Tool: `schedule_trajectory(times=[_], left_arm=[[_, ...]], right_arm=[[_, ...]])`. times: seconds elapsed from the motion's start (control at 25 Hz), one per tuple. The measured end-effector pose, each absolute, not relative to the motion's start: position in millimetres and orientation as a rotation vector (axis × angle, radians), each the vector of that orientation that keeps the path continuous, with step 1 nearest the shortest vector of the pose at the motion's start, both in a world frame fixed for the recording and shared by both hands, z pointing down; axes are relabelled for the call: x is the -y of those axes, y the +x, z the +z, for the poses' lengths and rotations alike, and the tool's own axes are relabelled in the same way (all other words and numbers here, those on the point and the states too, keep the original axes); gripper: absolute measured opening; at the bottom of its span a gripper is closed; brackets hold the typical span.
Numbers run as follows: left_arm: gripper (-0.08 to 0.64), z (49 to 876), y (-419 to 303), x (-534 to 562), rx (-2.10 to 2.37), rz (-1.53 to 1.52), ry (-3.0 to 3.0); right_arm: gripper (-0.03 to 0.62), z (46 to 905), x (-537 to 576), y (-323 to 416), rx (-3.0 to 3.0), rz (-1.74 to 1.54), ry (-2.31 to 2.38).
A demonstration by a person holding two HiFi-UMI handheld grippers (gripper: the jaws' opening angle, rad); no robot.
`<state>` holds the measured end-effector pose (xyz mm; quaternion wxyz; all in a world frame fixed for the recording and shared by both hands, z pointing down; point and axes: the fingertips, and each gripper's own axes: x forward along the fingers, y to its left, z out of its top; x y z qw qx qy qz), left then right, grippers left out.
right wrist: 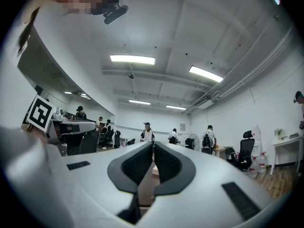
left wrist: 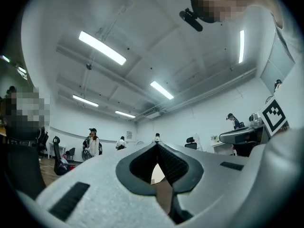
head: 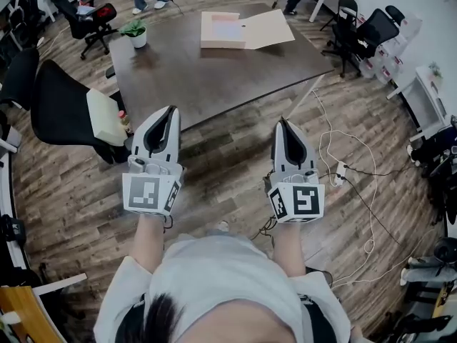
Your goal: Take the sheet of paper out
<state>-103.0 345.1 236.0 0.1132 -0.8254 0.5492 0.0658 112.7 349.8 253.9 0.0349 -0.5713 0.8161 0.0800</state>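
Both arms reached forward side by side, well apart. The left gripper [head: 171, 108] pointed ahead, its jaws closed tip to tip with nothing between them, and the left marker cube [head: 151, 193] faced up. The right gripper [head: 283, 121] lay roughly parallel, its jaws likewise together and empty, with the right marker cube [head: 298, 201] facing up. The left forearm [head: 148, 240] and right forearm [head: 287, 245] were bare.

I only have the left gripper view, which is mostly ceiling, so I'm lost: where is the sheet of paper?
Observer: In the head view, a white sheet of paper lies in an open pale cardboard folder at the far side of the dark wooden table.
Operator: Is the right gripper there yet?
Observer: No. The right gripper is shut and empty, short of the table's near edge, above the wooden floor.
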Motion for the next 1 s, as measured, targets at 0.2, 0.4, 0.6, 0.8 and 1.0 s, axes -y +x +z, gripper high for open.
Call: schedule_trajectory(times=[0.2,0.4,0.6,0.8,1.0], left_arm=[[0.009,239.1,-85.1,-342.4,-1.623,0.215,-2.414],[0.009,242.9,-74.7,-335.9,-1.625,0.196,-2.421],[0.009,244.3,-67.3,-319.6,-1.614,0.201,-2.428],[0.009,245.1,-61.7,-290.7,-1.595,0.214,-2.441],[0.009,244.5,-63.4,-251.5,-1.575,0.223,-2.448]], right_arm=[[0.018,258.7,-343.3,129.4,-2.516,0.227,-1.731],[0.018,260.6,-336.4,140.0,-2.508,0.212,-1.725],[0.018,264.2,-323.4,144.6,-2.517,0.218,-1.731],[0.018,264.4,-298.7,151.2,-2.504,0.23,-1.758],[0.018,262.0,-257.6,149.3,-2.493,0.237,-1.759]])
